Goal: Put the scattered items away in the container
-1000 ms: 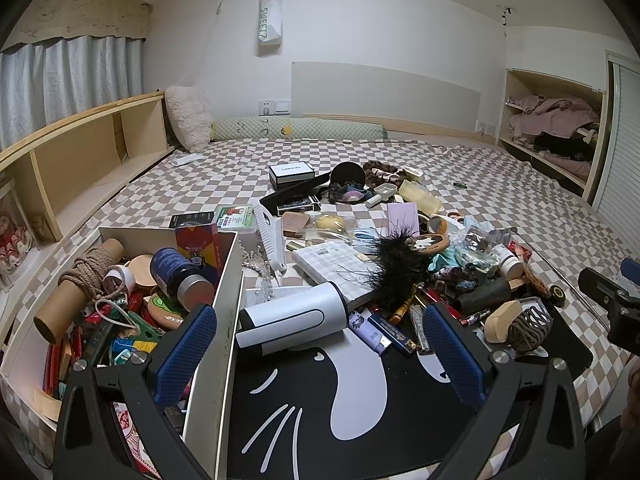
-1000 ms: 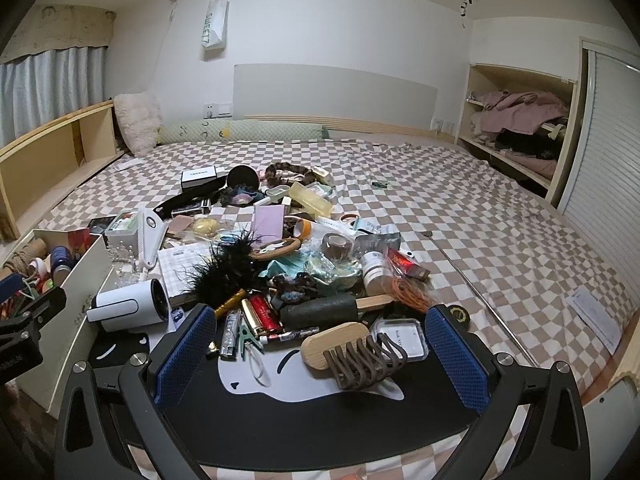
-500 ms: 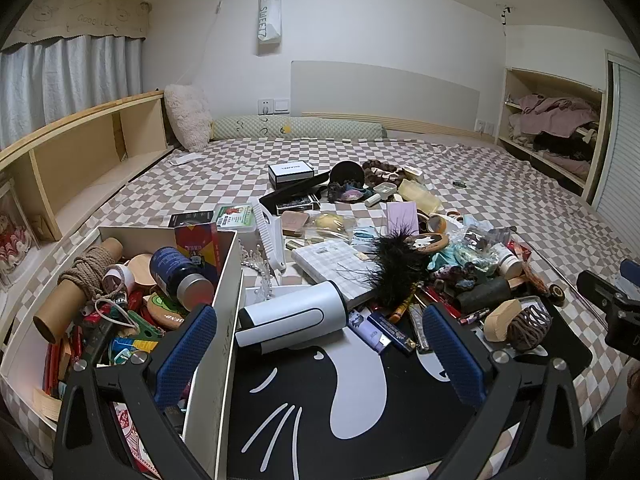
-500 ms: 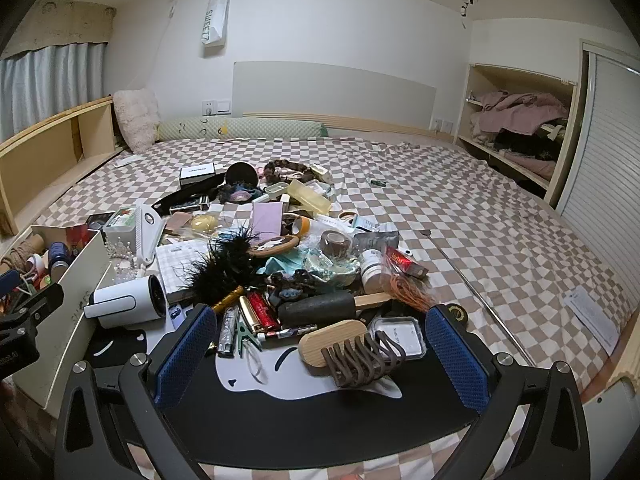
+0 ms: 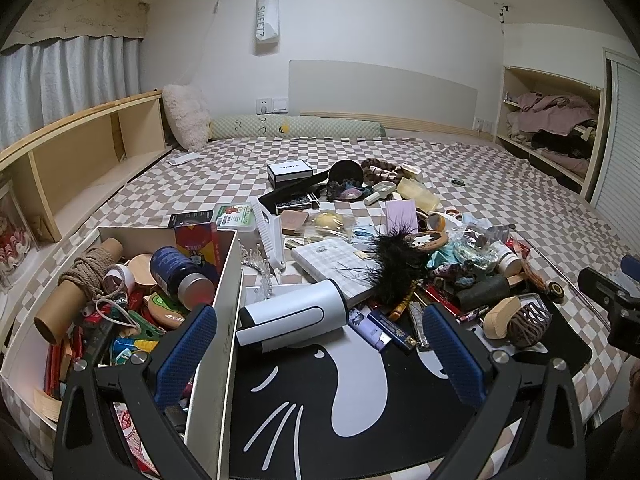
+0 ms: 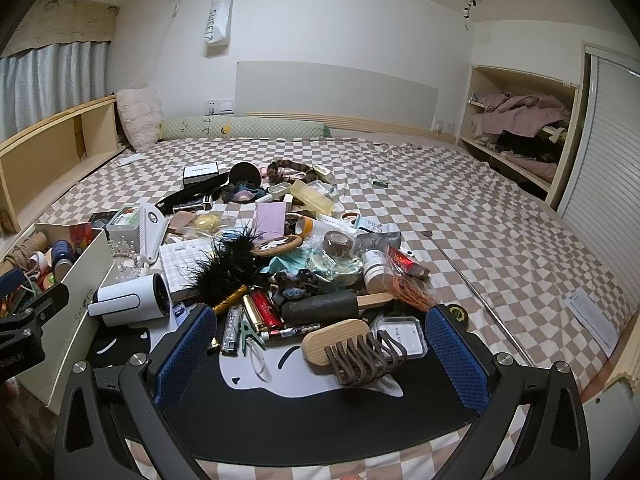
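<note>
A: Item one, far left: white container (image 5: 224, 280), part filled — rope-wound cardboard tube (image 5: 76, 292), blue bottle (image 5: 178, 274). Change since a second ago?

B: Little. Left gripper (image 5: 320, 350) holds its place, fingers wide apart, nothing between them, one finger over the container's wall. Just ahead lies the white cylindrical device (image 5: 292, 314), on the black mat (image 5: 320, 400).

A: Centre pile?

B: Black feather tuft (image 6: 224, 264), red lighter (image 6: 266, 308), dark roller (image 6: 320, 308), unmoved.

A: Right side?

B: Right gripper (image 6: 320, 356) has edged slightly forward, fingers spread and empty; wooden comb (image 6: 340, 340) and brown claw clip (image 6: 366, 358) between them. Bare checked bedding (image 6: 500, 240) beyond.
</note>
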